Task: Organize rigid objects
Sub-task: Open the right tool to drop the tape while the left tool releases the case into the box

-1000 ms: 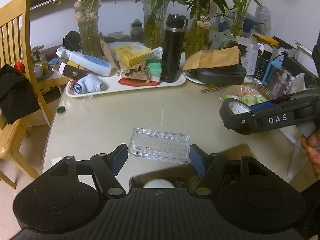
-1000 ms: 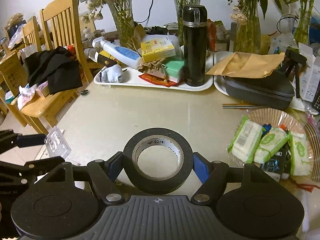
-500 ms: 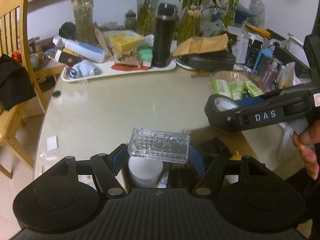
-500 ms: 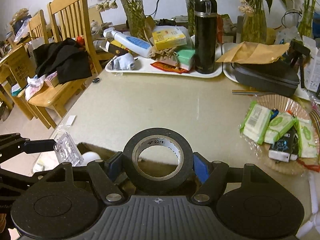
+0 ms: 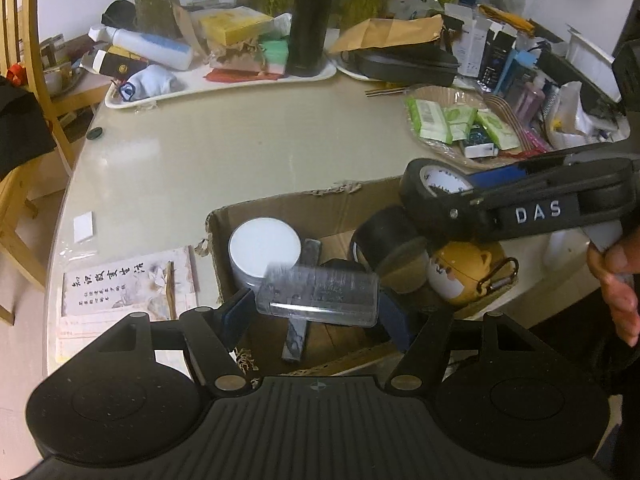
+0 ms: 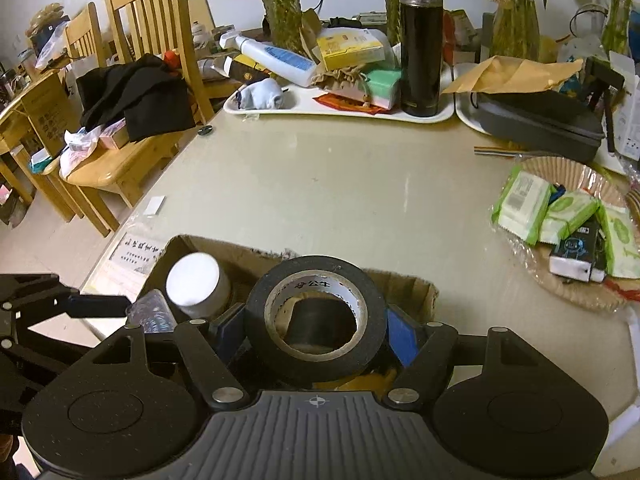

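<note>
My left gripper (image 5: 316, 312) is shut on a clear plastic case (image 5: 318, 294) and holds it over an open cardboard box (image 5: 280, 208) at the table's near edge. My right gripper (image 6: 316, 332) is shut on a black tape roll (image 6: 316, 320), also above the box (image 6: 404, 284); the roll (image 5: 416, 196) and that gripper show at the right of the left wrist view. Inside the box lie a white-lidded jar (image 5: 264, 248), another black tape roll (image 5: 380, 236), a dark bar (image 5: 298, 336) and a yellow dog-shaped figure (image 5: 460, 276).
A white tray (image 6: 400, 114) with a black flask (image 6: 420, 40), bottles and packets stands at the far side. A wicker plate (image 6: 536, 168) of green packets lies to the right. A printed card (image 5: 128, 284) sits left of the box. Wooden chairs (image 6: 148, 80) stand left.
Both grippers drew back toward the near edge and tipped downward with their loads. The cardboard box and its contents have come into view beneath them.
</note>
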